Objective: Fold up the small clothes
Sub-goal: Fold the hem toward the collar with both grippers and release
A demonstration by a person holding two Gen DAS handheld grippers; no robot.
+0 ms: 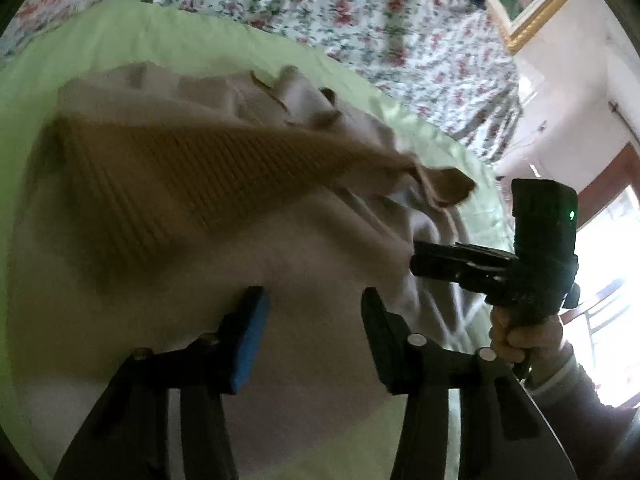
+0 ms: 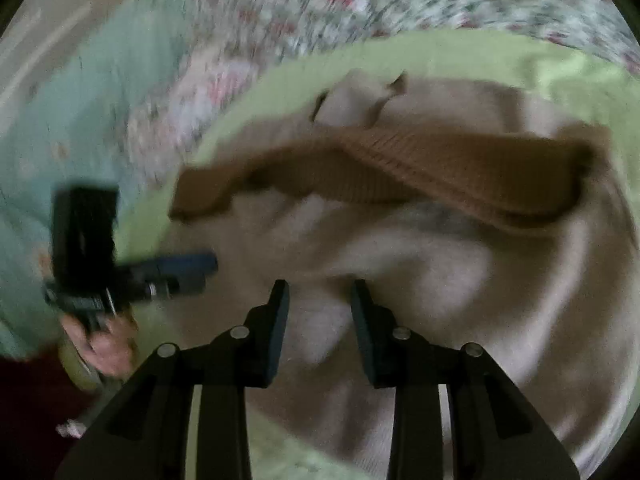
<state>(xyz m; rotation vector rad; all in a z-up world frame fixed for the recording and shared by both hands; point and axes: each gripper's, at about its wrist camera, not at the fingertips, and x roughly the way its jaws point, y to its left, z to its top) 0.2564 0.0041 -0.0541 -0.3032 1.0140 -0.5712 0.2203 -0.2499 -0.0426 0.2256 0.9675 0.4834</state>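
Observation:
A small beige garment (image 1: 248, 280) with a brown ribbed band (image 1: 192, 176) lies crumpled on a light green cloth (image 1: 120, 40). My left gripper (image 1: 316, 300) hangs open over the beige fabric, holding nothing. My right gripper (image 2: 320, 292) is open with beige fabric (image 2: 420, 280) lying between and under its fingers; the brown band (image 2: 400, 168) runs across beyond it. In the left wrist view the right gripper (image 1: 416, 264) touches the garment's right edge. In the right wrist view the left gripper (image 2: 208, 268) sits at the garment's left edge. The view is blurred.
The green cloth (image 2: 520, 60) lies on a floral bedspread (image 1: 360, 12). A pale mint fabric (image 2: 100, 100) lies at the left. A gold-framed picture (image 1: 532, 8), a wall and a bright window stand at the right.

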